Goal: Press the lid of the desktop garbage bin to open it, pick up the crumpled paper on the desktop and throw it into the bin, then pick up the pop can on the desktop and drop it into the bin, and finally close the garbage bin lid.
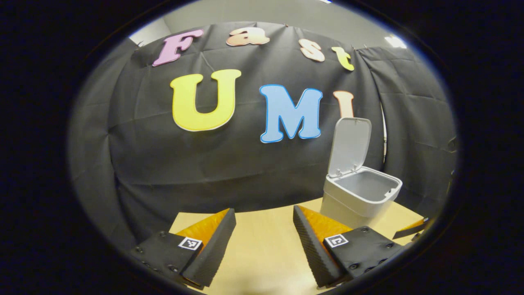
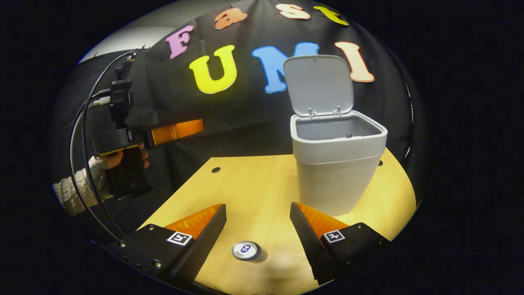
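Observation:
The white desktop bin [image 2: 335, 164] stands on the wooden table with its lid [image 2: 318, 84] swung up; in the left gripper view the bin [image 1: 360, 196] is at the right with its lid [image 1: 349, 145] raised. A pop can [image 2: 245, 250] stands upright on the table, seen from above, just below and between my right gripper's open fingers. My right gripper [image 2: 258, 231] hovers over the can, nothing held. My left gripper [image 1: 264, 241] is open and empty, left of the bin. In the right gripper view the left gripper [image 2: 163, 131] is held by a hand at the far left.
The wooden table [image 2: 254, 184] has a small hole [image 2: 215, 169] near its back left. A sleeved hand [image 2: 102, 168] and cables are at the left edge. The black cloth wall stands close behind the bin.

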`<state>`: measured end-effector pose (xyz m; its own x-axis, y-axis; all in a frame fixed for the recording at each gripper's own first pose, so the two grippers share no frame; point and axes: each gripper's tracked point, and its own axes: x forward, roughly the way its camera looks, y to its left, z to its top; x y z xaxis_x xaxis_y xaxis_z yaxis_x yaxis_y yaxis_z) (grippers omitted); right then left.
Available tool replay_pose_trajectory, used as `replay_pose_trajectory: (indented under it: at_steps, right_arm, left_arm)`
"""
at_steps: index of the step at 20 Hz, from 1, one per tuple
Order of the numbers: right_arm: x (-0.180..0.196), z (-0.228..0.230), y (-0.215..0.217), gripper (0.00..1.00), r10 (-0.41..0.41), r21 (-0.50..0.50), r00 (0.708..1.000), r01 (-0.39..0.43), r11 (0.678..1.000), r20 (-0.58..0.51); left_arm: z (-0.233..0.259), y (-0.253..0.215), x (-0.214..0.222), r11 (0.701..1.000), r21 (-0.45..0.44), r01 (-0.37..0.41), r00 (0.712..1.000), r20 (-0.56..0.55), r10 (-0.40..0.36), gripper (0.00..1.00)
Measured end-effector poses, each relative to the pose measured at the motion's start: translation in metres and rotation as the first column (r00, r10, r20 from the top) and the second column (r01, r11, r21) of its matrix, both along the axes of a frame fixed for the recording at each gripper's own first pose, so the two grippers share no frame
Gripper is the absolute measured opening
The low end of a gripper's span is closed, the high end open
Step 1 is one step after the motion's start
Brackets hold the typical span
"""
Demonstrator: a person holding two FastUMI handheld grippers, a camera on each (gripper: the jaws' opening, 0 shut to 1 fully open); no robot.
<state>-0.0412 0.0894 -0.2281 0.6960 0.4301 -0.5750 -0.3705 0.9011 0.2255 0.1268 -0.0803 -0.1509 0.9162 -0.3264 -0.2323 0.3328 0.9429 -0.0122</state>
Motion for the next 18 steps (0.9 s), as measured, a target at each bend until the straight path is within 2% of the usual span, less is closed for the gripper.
replay_pose_trajectory:
  at_steps: [1, 6, 12, 18]
  right_arm:
    - [-0.003, -0.009, 0.005, 1.00, 0.022, -0.017, 1.000, -0.022, 1.000, -0.016]
    - [-0.017, -0.051, 0.031, 1.00, 0.098, -0.061, 0.990, -0.105, 0.993, -0.100]
    - [-0.033, -0.089, 0.040, 1.00, 0.125, -0.108, 0.976, -0.146, 0.983, -0.179]
    - [-0.045, -0.123, 0.044, 1.00, 0.144, -0.152, 0.956, -0.186, 0.971, -0.254]
  left_arm:
    - [-0.002, 0.006, -0.003, 1.000, -0.001, -0.011, 1.000, -0.005, 0.011, 0.95]
    - [-0.011, 0.035, -0.019, 0.998, -0.006, -0.063, 0.998, -0.024, 0.063, 0.96]
    - [-0.020, 0.070, -0.037, 0.993, 0.013, -0.120, 0.992, -0.044, 0.120, 0.94]
    - [-0.024, 0.098, -0.046, 0.984, 0.020, -0.176, 0.983, -0.055, 0.176, 0.96]
